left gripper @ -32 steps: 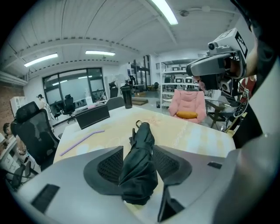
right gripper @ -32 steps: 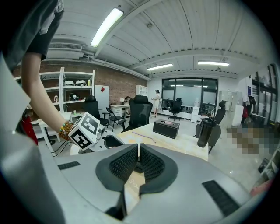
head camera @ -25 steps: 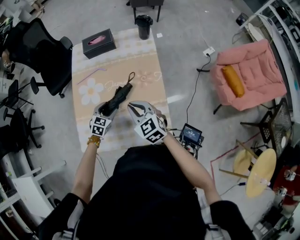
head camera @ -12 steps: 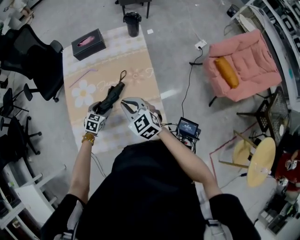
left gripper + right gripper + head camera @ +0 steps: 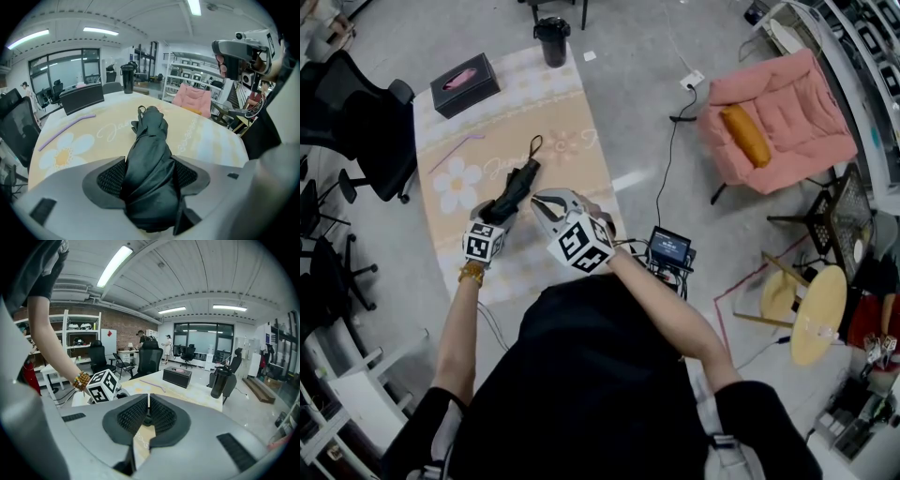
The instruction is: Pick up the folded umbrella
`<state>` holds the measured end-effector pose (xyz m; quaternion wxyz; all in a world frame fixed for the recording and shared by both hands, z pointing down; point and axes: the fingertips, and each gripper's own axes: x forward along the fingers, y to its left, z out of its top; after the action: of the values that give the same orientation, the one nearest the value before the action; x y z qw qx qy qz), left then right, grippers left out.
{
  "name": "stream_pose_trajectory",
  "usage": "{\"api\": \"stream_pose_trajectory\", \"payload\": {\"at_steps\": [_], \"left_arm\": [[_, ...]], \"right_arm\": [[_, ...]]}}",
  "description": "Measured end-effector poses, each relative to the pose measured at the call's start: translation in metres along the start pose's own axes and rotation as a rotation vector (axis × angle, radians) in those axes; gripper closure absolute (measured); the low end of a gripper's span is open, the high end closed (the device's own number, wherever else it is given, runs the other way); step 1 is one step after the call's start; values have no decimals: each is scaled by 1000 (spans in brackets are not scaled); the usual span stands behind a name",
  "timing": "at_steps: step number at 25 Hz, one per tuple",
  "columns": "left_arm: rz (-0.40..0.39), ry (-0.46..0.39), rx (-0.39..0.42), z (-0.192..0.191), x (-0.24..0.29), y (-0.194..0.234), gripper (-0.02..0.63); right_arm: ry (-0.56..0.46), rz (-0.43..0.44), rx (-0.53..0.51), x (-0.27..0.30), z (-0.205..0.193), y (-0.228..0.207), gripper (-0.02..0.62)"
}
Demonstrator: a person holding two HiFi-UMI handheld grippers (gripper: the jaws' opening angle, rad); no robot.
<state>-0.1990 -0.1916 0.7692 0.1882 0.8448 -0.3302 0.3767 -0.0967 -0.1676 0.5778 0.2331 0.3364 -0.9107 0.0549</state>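
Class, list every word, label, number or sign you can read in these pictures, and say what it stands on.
None reads clearly.
Cursive writing on the flowered mat: partly covered by the folded umbrella, illegible.
Small print along the mat's right side: too blurred.
Red sign on the white cabinet: too small.

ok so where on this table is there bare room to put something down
Free: the far strip between the tissue box and the tumbler; the right side of the cloth beside the folded umbrella. Crowded: the near middle, where the left gripper, fingers just opened wide around the umbrella, and the right gripper sit.
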Motion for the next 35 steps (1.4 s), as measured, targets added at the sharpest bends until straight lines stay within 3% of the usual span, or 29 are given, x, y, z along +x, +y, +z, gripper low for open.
{"api": "stream_pose_trajectory", "payload": {"at_steps": [10, 23, 35], "left_arm": [[-21, 26, -42, -6, 7, 0, 322], [-9, 131, -20, -9, 10, -3, 318], [27, 87, -33, -9, 9, -2, 350]], "right_arm": [[4, 12, -7, 2, 1, 0, 577], [2, 24, -13, 1, 1, 4, 577], [5, 31, -11, 2, 2, 5, 577]]}}
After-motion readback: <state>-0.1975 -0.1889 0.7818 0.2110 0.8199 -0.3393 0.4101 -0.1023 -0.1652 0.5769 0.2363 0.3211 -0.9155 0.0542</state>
